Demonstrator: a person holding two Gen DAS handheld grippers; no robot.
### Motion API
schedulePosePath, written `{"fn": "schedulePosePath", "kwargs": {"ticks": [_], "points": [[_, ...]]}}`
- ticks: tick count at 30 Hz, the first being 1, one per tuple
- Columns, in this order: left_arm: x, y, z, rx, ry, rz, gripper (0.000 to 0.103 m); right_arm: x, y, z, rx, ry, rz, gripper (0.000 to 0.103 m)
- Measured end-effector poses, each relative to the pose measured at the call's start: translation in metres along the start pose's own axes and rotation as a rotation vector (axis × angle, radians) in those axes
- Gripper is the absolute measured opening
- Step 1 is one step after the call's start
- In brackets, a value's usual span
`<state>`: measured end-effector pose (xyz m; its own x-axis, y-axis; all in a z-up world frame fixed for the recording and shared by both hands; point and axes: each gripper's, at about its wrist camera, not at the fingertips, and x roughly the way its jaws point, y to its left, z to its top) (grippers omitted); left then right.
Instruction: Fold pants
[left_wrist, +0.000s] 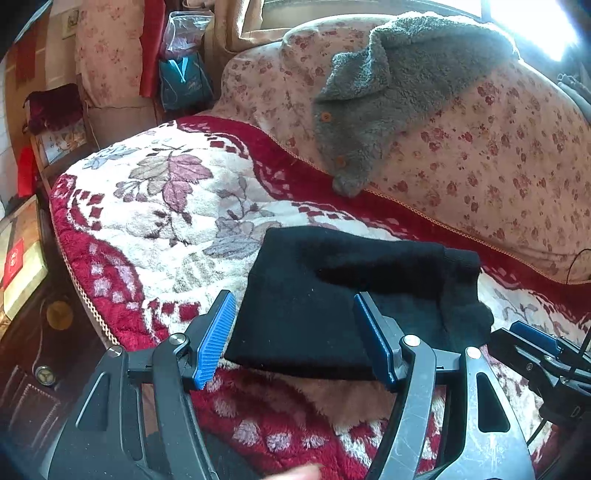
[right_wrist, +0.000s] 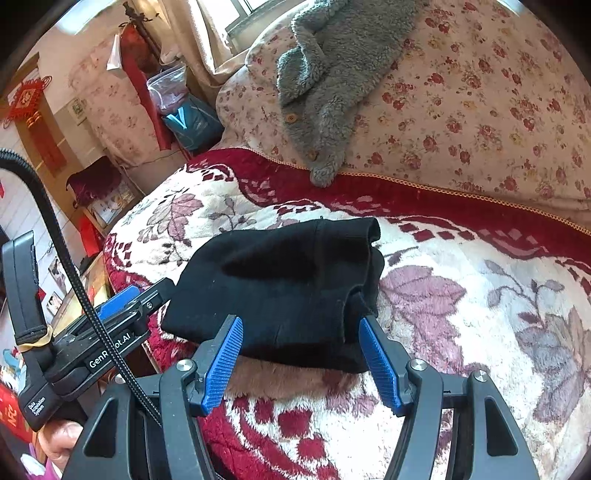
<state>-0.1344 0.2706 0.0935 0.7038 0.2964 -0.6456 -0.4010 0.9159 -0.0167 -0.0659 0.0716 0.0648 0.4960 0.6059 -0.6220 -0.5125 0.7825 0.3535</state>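
Black pants (left_wrist: 343, 295) lie folded in a compact bundle on the red-and-cream floral blanket (left_wrist: 155, 206) covering the bed, near its front edge. Left gripper (left_wrist: 299, 339) spread wide, nothing between the pads, poised just short of the bundle. Right gripper (right_wrist: 303, 360) likewise spread and empty. Grey fleece jacket (right_wrist: 325, 85) draped on the floral quilt (right_wrist: 480, 110) behind.

Near edge of folded black pants (left_wrist: 332, 295) hidden behind blue pads (left_wrist: 218, 339). Grey fleece jacket (right_wrist: 332, 74) cut off at top edge. Window (left_wrist: 528, 22) blown out white, nothing legible beyond.
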Motion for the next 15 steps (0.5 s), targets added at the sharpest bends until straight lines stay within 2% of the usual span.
{"fn": "schedulePosePath", "kwargs": {"ticks": [15], "points": [[-0.0061, -0.0062, -0.0069, -0.005, 0.014, 0.008, 0.067, -0.003, 0.0066, -0.0089, -0.029, 0.01, 0.014, 0.063]]}}
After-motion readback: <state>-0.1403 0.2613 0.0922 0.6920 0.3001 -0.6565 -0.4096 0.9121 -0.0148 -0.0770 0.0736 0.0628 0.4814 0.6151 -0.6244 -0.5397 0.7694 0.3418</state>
